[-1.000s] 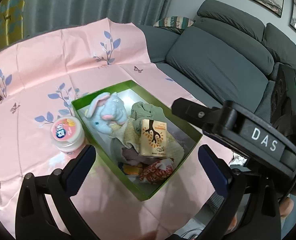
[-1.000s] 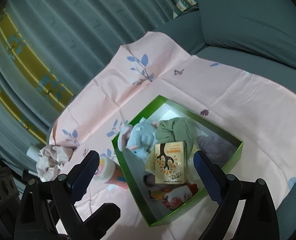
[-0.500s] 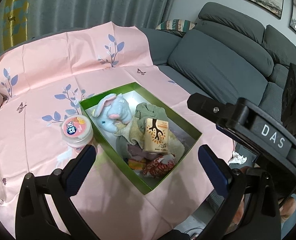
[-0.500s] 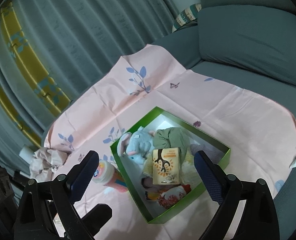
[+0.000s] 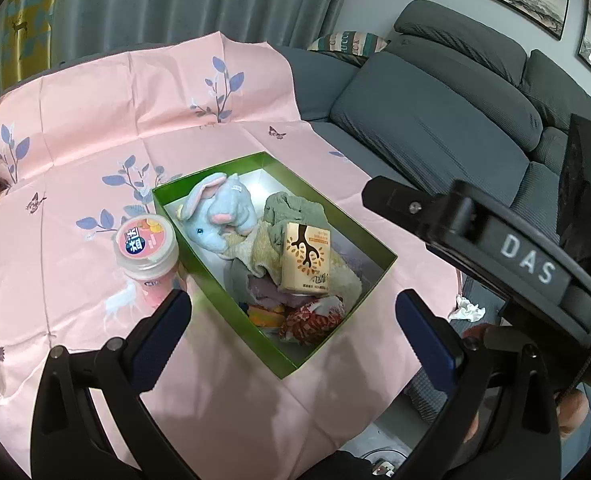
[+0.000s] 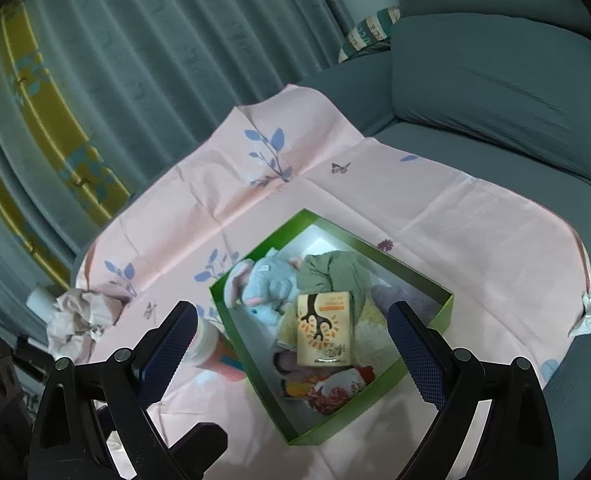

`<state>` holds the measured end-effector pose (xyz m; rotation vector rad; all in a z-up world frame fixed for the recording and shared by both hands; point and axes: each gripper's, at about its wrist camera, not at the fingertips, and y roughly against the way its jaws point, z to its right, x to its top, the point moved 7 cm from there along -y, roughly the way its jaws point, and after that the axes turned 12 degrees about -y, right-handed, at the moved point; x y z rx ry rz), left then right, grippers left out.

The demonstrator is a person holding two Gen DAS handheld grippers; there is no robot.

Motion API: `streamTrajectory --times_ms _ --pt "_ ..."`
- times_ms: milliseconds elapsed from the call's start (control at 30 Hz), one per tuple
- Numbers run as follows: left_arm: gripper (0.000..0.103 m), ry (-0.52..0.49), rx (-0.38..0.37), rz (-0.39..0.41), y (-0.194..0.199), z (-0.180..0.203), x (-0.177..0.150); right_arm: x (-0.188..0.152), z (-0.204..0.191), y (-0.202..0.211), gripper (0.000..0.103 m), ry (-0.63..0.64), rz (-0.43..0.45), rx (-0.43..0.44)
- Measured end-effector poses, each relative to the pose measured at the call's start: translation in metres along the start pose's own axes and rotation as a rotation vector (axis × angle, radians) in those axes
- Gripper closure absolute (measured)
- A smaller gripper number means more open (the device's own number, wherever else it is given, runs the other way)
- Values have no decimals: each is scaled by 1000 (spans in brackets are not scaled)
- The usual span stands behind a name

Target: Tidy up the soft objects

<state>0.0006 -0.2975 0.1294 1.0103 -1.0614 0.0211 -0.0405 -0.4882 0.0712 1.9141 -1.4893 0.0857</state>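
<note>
Hovering over a green box packed with soft things on the pink-clothed tabletop.
Both the left hand-held gripper and the right hand-held gripper are spread and empty. The plush elephant looks light and squashy, best pinched across its body; the stiff drink carton lies on top of the cloths.
</note>
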Motion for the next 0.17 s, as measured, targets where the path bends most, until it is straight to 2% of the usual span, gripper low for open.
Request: streamTrajectory --times_ms 167 --pt "1 -5 -4 -4 0 1 -1 -1 2 -1 7 3 3 -35"
